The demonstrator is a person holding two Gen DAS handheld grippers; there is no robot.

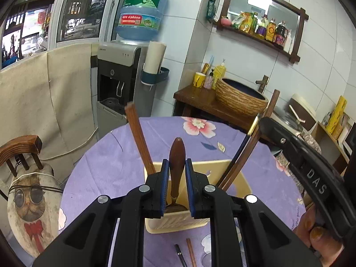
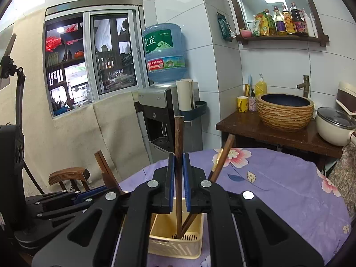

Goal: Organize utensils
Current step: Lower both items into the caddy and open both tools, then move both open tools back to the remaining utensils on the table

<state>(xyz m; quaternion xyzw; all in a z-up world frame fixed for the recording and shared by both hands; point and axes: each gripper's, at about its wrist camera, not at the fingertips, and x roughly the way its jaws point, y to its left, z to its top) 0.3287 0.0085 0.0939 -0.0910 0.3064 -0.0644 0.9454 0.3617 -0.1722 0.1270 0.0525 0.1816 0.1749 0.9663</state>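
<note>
A: How much is judged done?

B: Most of it. Several chopsticks (image 1: pixel 139 142) are already stood in the holder (image 1: pixel 241 183). A wooden-handled spoon (image 1: pixel 176 155) is held upright inside the holder between the closed pads of the left gripper (image 1: pixel 176 178). One chopstick (image 2: pixel 178 178) is clamped by the right gripper (image 2: pixel 178 182), its tip down in the holder.

A: What is left?

B: Both pieces are not yet released. Two sticks (image 1: pixel 191 253) are seen on the cloth (image 1: pixel 106 166) just in front of the holder.

A: What is hidden?

B: The spoon's bowl is blocked by the holder wall; the two sticks are cut off by the frame edge.
</note>
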